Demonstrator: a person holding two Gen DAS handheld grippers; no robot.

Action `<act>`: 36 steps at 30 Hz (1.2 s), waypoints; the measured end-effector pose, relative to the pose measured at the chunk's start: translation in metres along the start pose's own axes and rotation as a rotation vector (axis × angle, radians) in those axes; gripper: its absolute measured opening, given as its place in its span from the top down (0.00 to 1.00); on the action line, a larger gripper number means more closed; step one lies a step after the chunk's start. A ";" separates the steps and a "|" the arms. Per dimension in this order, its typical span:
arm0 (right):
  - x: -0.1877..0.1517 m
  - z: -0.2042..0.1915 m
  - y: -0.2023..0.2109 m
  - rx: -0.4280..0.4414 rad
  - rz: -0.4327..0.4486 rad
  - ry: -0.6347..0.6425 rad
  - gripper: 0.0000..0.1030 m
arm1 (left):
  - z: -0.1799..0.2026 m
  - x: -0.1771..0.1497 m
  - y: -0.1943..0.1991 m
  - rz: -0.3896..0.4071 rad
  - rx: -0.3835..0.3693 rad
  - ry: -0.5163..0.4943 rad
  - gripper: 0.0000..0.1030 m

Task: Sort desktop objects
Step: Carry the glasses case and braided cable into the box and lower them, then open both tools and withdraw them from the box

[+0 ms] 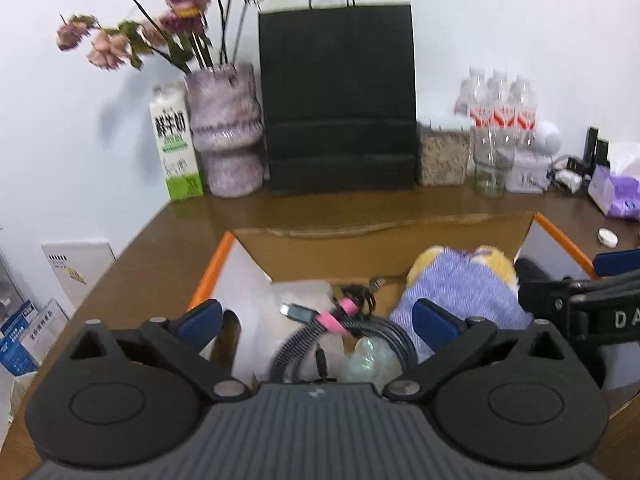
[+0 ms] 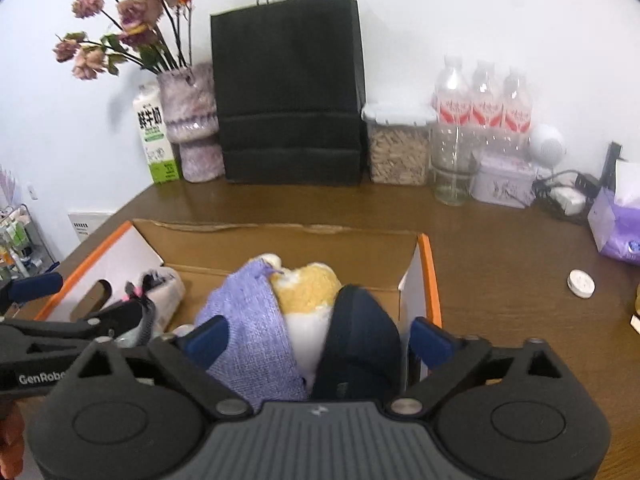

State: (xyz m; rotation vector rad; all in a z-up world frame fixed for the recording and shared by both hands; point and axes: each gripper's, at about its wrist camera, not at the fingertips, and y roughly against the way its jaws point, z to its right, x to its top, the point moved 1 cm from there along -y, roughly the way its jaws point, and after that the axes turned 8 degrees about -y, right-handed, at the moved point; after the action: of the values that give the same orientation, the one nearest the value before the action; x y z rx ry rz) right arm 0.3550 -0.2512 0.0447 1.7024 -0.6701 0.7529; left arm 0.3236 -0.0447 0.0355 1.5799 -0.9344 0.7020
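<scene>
Cardboard box: open-topped box (image 1: 256,264), brown inside, white flaps with orange edging, standing on the wooden desk (image 1: 168,240) near its front edge, well clear of the items along the back edge.
Contents, left part: coiled black braided cable (image 1: 360,332) bound with a pink tie, lying on something white.
Contents, middle: plush toy (image 2: 308,284), fuzzy yellow and white, partly wrapped in lilac woven cloth (image 2: 252,320).
Contents, right part: dark navy rounded fabric item (image 2: 360,332) against the box's right wall; what it is I cannot tell.
Left gripper (image 1: 316,320): blue-padded jaws spread wide over the cable, gripping nothing.
Right gripper (image 2: 320,338): jaws spread wide on either side of the cloth and navy item, pads not pressing on either.
Back edge of desk: matte black paper bag (image 1: 336,96), mottled purple vase (image 1: 226,128) of dried roses, milk carton (image 1: 176,144), clear bottles (image 1: 500,100), drinking glass (image 1: 490,164).
Right wrist view only: the lidded clear container of pale sticks (image 2: 398,144), shown sharply, and a lilac tin (image 2: 504,180).
Left wrist view only: the cable's connector and pink tie in full.
</scene>
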 end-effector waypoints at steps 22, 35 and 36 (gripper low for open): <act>-0.050 -0.016 0.091 0.022 0.158 0.022 0.00 | -0.032 -0.039 0.083 0.155 0.029 0.106 0.00; -0.116 -0.017 0.137 0.036 0.164 0.056 0.00 | -0.023 -0.092 0.131 0.149 0.003 0.069 0.00; -0.120 -0.017 0.139 0.037 0.162 0.056 0.00 | -0.022 -0.097 0.135 0.156 0.001 0.070 0.00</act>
State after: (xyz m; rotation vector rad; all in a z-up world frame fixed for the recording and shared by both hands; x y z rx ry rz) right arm 0.1710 -0.2606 0.0404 1.6678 -0.7665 0.9280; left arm 0.1597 -0.0133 0.0276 1.4850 -1.0128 0.8610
